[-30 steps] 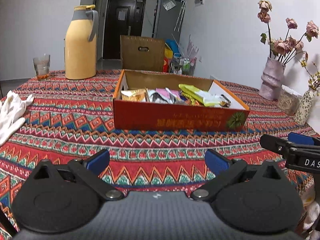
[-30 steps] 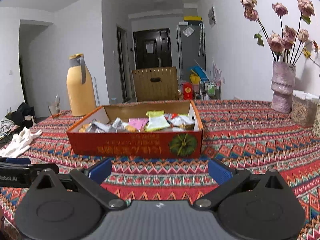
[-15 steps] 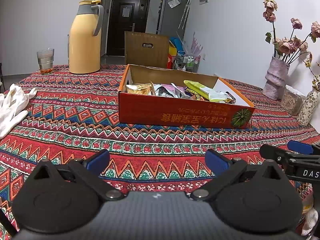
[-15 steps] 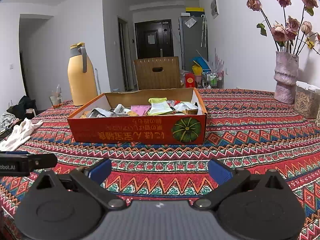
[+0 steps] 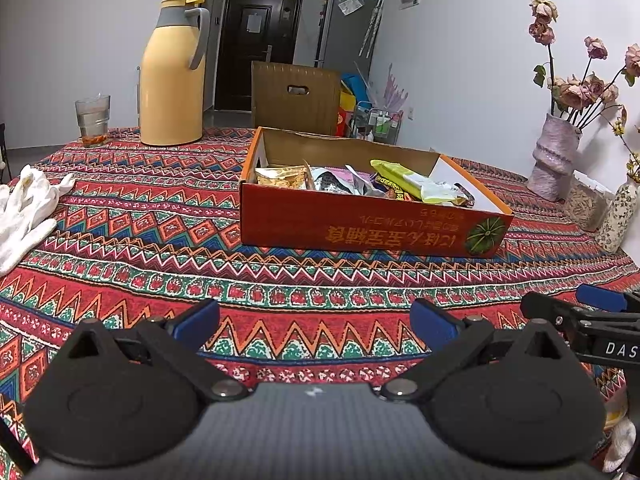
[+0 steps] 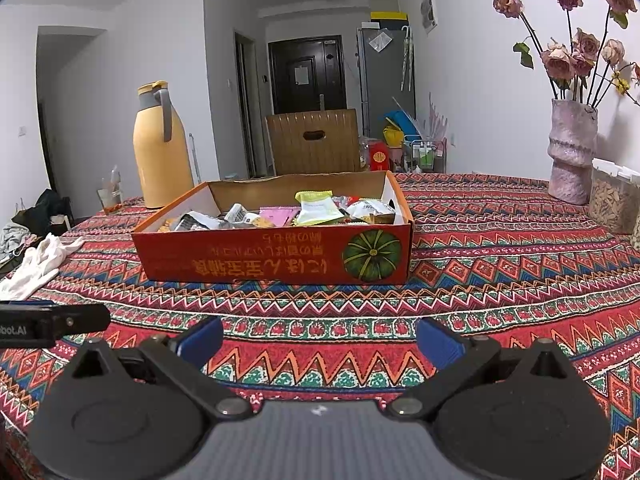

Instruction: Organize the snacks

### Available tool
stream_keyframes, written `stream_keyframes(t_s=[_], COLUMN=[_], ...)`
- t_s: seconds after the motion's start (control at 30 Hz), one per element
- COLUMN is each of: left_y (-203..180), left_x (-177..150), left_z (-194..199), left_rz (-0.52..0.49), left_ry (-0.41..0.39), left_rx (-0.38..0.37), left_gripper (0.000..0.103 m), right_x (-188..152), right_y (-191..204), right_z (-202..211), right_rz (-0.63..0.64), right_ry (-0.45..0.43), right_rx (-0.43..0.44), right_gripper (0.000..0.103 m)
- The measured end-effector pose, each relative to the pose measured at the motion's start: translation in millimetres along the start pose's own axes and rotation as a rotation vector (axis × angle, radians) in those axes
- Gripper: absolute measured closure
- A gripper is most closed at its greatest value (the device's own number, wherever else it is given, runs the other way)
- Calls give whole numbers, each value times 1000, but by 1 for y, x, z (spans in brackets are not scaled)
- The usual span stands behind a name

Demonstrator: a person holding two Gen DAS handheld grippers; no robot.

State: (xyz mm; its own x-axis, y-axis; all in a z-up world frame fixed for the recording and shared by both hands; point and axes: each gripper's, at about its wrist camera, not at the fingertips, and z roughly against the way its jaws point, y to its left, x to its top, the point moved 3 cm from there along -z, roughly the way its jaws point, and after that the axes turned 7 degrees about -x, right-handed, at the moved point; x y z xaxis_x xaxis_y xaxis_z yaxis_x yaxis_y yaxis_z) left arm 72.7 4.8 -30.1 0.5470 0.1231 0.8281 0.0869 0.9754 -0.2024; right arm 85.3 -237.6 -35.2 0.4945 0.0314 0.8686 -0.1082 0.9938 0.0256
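Left hand-held gripper: jaws spread wide, nothing between the blue pads, held low over the near part of the surface. Right hand-held gripper: likewise wide apart and empty, just right of the left one; each shows at the edge of the other's view.

Snack packets: all those visible lie inside the red cardboard box, mid-surface, well beyond both grippers. No loose packet shows on the patterned cloth in either view.

Appearance: small sealed pouches, mixed. Pale green-and-white pack on top toward the right end; golden crinkled pack at the left end; silver foil and pink wrappers between. They overlap at odd angles in a loose heap, not rows. Box is shallow and open-topped, with a green pumpkin print on the near wall, right end.

Stage (judgement): ambiguous. Fits packets gathered into the box with the grippers backed off, or a jumbled box waiting to be sorted. The views do not settle which, so no move is prescribed. Any grasp here would call for a reach over the near wall and a pinch on thin, slippery film.

Other items: yellow thermos jug and glass far left, white gloves left edge, vase of dried roses far right.
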Motion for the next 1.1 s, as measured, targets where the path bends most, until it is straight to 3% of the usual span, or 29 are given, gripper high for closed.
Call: stream_keyframes(t_s=[1.1], left_y=[-2], left_x=[0], left_z=[4], left_rz=[-4], left_ry=[-11], left_rx=[-4], left_gripper=[0], right_x=[0], right_y=[0], right_z=[1], right_rz=[0], right_ry=[-1], right_rx=[0], right_gripper=[0])
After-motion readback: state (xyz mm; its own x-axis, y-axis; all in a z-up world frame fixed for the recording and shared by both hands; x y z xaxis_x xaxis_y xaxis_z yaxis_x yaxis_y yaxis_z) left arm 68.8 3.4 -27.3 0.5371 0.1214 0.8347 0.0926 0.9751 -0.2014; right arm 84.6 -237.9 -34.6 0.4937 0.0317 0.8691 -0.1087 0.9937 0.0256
